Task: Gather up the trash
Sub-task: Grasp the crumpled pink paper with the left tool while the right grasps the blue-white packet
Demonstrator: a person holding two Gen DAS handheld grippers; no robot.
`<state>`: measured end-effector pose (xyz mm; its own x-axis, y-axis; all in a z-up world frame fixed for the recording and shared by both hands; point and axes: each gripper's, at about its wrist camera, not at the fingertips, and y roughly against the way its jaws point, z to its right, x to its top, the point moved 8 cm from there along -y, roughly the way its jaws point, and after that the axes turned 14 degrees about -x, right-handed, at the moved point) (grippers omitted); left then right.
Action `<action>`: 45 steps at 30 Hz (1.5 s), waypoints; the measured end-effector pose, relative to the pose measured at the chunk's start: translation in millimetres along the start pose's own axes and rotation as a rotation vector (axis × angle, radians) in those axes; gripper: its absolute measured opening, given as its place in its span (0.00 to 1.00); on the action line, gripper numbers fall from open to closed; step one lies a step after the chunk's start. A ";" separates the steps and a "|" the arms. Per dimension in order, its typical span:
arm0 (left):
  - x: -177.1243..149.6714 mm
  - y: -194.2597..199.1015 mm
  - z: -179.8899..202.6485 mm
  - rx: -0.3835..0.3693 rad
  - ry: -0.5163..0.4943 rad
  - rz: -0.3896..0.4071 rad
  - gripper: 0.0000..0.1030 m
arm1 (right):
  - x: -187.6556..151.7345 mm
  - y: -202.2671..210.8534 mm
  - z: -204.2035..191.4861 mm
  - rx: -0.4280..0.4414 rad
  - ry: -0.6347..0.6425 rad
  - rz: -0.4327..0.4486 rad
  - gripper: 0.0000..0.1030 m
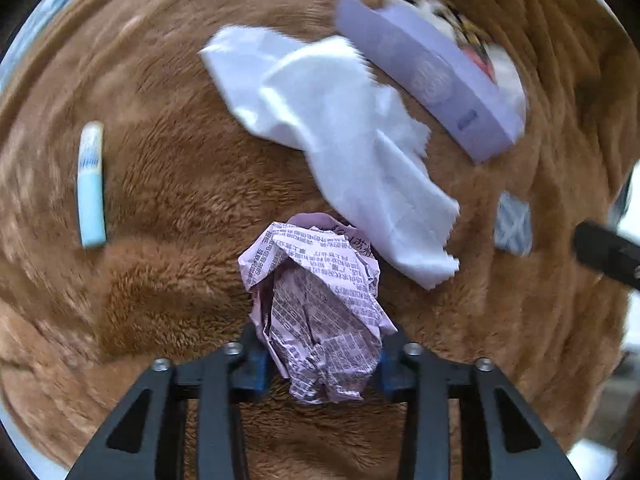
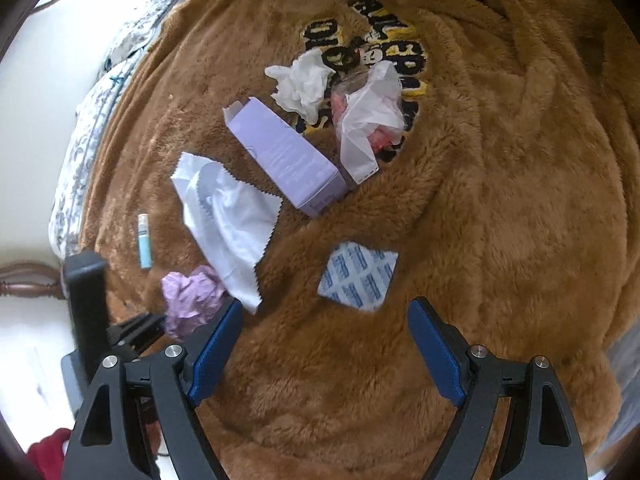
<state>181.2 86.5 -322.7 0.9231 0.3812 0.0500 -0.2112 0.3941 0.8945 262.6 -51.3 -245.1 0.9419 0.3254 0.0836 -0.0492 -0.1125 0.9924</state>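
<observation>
Crumpled pink paper ball [image 1: 320, 312] clamped upright in left gripper [image 1: 322, 364] jaws; right gripper [image 2: 326, 346] jaws apart.

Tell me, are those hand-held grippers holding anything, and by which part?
The left hand-held gripper clamps the crumpled pink paper ball by its near end. The right hand-held gripper is open and empty.
</observation>
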 end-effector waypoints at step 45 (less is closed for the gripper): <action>-23.5 52.1 -2.9 -0.072 0.039 0.141 0.32 | -32.8 30.4 -11.3 -0.023 0.147 0.016 0.06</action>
<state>147.6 100.4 -278.5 0.8700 0.4684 0.1539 -0.3611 0.3928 0.8458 226.4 -54.7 -216.6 0.8821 0.4579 0.1105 -0.0734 -0.0981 0.9925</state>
